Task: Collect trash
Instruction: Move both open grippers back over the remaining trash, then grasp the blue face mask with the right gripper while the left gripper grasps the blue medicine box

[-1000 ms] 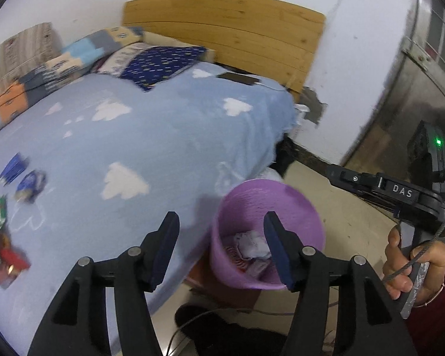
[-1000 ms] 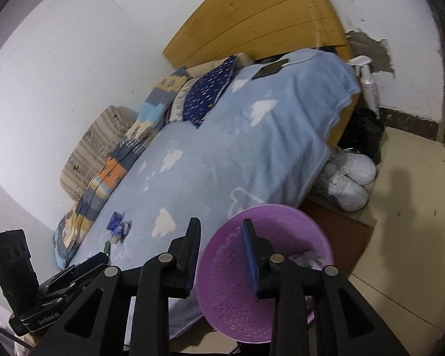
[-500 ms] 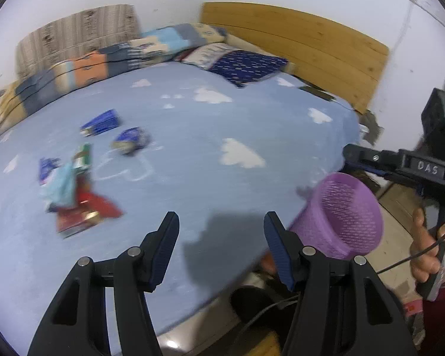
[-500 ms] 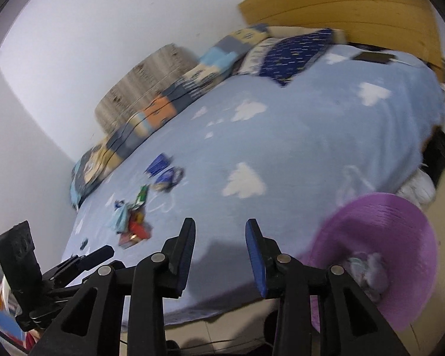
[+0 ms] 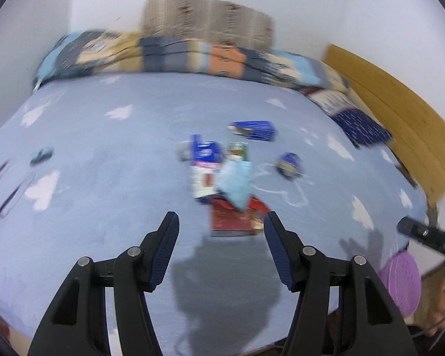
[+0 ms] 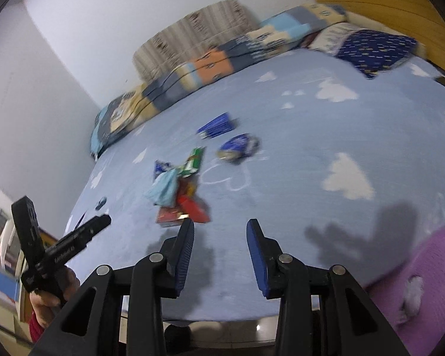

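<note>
- On my far left in the left wrist view, a thin dark frame-like thing (image 5: 6,190) lies on the bed (image 5: 118,207), with a small dark object (image 5: 41,154) just beyond it; blur hides what they are.
- My left claw (image 5: 219,246) hangs over the near part of the bed, jaws apart, nothing between them.
- Just past its fingertips sits the trash pile: a red packet (image 5: 234,219) nearest me, a pale blue wad (image 5: 235,184) lying on it, a white-and-blue wrapper (image 5: 204,166) touching the wad's left side, and a green packet (image 5: 237,149) behind.
- Further back and to the right lies a dark blue box (image 5: 255,130), apart from the pile; a crumpled blue wrapper (image 5: 289,163) lies right of the pile, near a white outline drawn on the sheet.
- A patchwork quilt (image 5: 222,59) runs along the wall, and a navy pillow (image 5: 359,124) rests by the wooden headboard (image 5: 400,118).
- At the far right, the purple bin (image 5: 400,281) stands off the bed's edge, beside my other tool.
- In the right wrist view, my left hand (image 6: 53,290) grips its tool at the lower left.
- My right claw (image 6: 221,255) is opening, empty, over bare sheet, with the red packet (image 6: 181,210) just beyond its left finger.
- The bin (image 6: 430,281) fills the lower right corner, with white scraps (image 6: 412,293) inside.
</note>
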Motion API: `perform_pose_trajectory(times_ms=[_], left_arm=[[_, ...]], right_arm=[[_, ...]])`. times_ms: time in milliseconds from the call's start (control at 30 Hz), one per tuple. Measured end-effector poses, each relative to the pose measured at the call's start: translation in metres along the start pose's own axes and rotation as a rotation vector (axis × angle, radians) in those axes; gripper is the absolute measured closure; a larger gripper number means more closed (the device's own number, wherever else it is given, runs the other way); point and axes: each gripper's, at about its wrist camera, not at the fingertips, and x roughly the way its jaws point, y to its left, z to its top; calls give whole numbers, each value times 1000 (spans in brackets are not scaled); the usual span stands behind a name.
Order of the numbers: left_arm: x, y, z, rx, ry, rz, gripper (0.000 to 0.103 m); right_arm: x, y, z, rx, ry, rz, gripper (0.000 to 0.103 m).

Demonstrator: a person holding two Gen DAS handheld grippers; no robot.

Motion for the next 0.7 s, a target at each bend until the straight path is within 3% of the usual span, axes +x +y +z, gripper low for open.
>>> perform_pose_trajectory(times_ms=[233, 467, 600, 667, 700], left_arm=[[-2, 46, 8, -132, -9, 60, 45], [4, 75, 11, -216, 15, 71, 45], [10, 76, 13, -222, 26, 69, 45], [13, 75, 14, -220, 30, 60, 45], [14, 73, 15, -215, 30, 56, 45]], right_arm=[[105, 62, 22, -25, 123, 84, 64], [203, 98, 35, -24, 168, 36, 64], [243, 100, 36, -6, 193, -22, 62], [256, 99, 35, 13, 216, -8, 62], [258, 100, 35, 16, 221, 2, 69]])
